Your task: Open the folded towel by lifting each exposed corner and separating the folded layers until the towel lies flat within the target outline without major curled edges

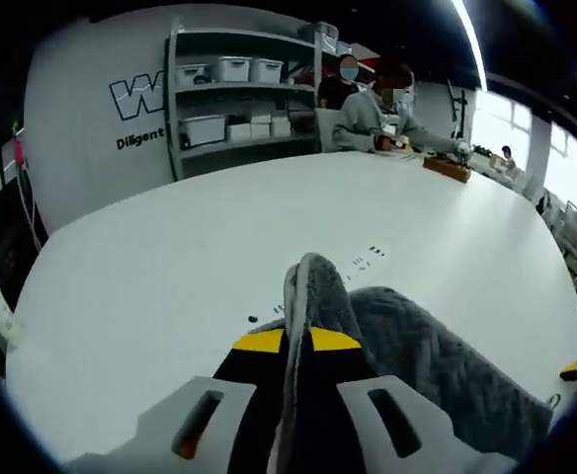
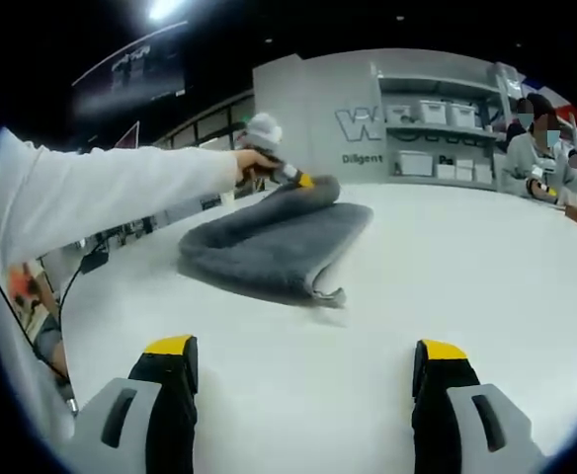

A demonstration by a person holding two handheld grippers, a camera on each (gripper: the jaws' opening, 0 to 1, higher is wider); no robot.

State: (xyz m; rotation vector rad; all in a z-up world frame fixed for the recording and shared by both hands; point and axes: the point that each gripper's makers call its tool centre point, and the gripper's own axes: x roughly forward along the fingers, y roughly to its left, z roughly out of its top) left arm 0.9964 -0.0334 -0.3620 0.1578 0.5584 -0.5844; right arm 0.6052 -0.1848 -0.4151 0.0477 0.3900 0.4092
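My left gripper (image 1: 296,341) pinches a towel (image 2: 269,242) corner, peeling its layers; right gripper (image 2: 303,370) waits lower frame, jaws apart.

Ahead of your right gripper (image 2: 303,380) the table (image 2: 447,286) lies bare between its spread fingers up to the towel (image 2: 269,242) at frame centre. Your sleeve (image 2: 91,193) crosses the upper left; the right half stays free.
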